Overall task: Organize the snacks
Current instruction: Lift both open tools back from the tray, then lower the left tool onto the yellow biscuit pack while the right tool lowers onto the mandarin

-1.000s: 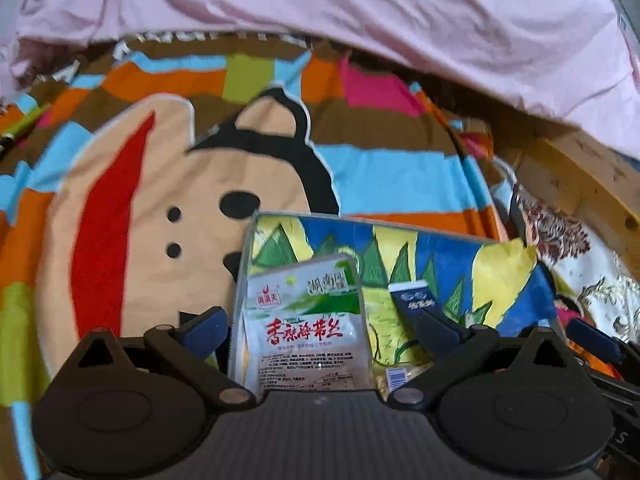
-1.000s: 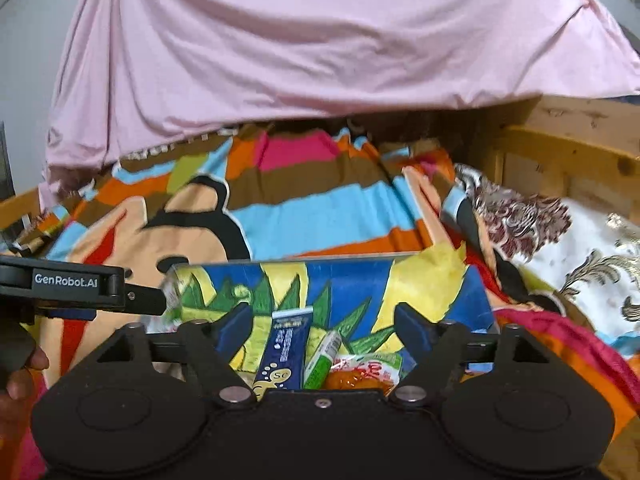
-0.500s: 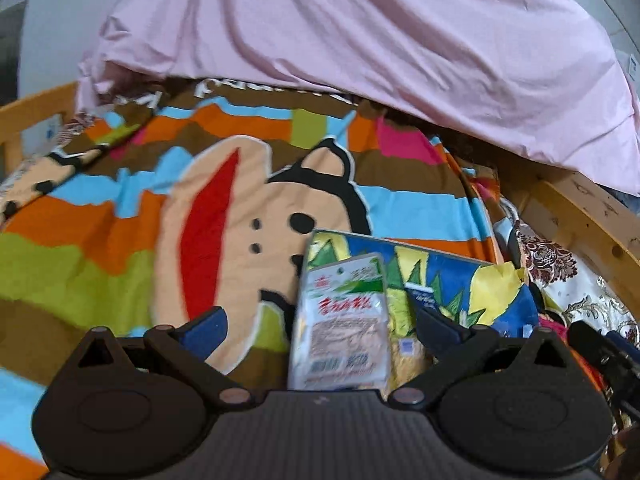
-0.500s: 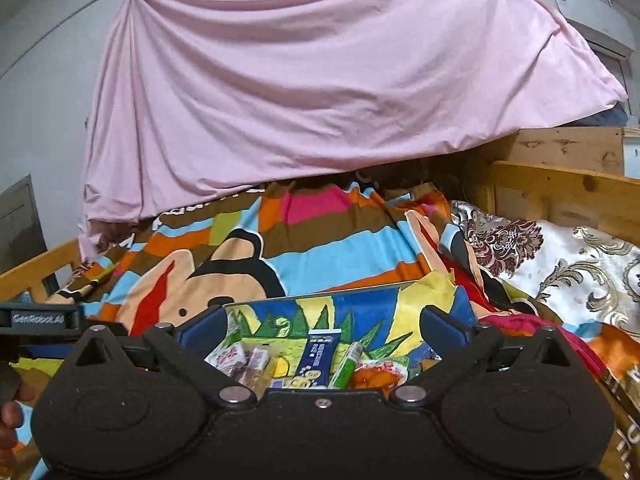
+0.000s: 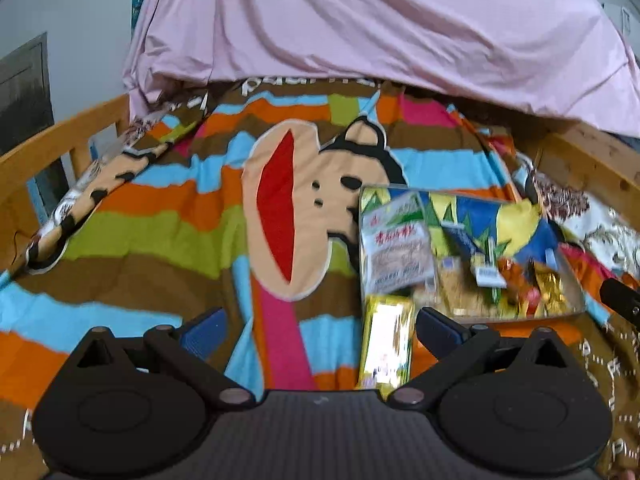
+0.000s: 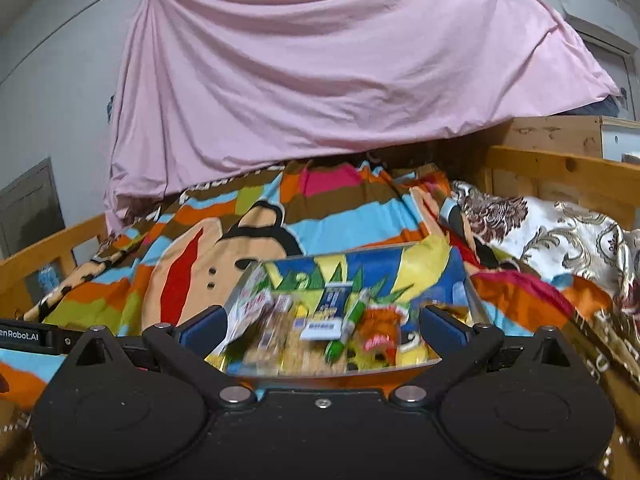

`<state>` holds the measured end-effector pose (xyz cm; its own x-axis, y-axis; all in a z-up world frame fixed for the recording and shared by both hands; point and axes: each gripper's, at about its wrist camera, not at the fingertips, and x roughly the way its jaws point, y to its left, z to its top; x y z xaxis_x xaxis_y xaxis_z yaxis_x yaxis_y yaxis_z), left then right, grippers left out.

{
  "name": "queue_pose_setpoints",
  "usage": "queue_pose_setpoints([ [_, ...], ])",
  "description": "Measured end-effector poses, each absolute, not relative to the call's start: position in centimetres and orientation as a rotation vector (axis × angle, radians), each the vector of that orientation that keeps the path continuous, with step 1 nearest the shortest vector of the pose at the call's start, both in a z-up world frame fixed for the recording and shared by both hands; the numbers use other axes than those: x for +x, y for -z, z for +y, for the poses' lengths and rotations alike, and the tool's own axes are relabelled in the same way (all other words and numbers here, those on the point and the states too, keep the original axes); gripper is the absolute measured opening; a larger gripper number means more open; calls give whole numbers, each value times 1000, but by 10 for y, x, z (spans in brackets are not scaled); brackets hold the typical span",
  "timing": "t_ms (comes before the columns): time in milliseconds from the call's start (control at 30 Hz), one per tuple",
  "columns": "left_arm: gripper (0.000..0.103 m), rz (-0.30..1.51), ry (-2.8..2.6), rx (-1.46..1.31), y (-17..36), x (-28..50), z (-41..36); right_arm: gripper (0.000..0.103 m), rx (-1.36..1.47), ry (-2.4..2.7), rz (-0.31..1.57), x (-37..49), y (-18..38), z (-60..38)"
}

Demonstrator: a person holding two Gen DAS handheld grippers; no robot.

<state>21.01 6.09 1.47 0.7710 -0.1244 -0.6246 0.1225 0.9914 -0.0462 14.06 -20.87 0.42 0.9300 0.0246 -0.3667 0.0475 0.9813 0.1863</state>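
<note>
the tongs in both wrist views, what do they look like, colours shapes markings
Both tongs look alike. The left tongs have a matte black body with two round discs, black angled link arms with silvery pivot pins, and blue ribbed pads. The right tongs match. From the right wrist, the left unit's black side shows white "GenRobot.AI" lettering, partly cut off.

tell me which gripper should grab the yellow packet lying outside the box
Left. The yellow packet lies on the blanket just ahead of the open left gripper, near its right-hand finger. The open right gripper faces the box instead, and its view doesn't show the packet.
</note>
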Motion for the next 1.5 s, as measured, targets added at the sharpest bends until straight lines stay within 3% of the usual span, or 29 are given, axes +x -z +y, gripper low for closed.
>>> queue_pose_setpoints([
  [800,102,892,91,136,16,198,52,102,156,-29,609,125,39,-180],
  [1500,102,1024,178,197,38,226,31,102,168,8,687,148,66,-184],
])
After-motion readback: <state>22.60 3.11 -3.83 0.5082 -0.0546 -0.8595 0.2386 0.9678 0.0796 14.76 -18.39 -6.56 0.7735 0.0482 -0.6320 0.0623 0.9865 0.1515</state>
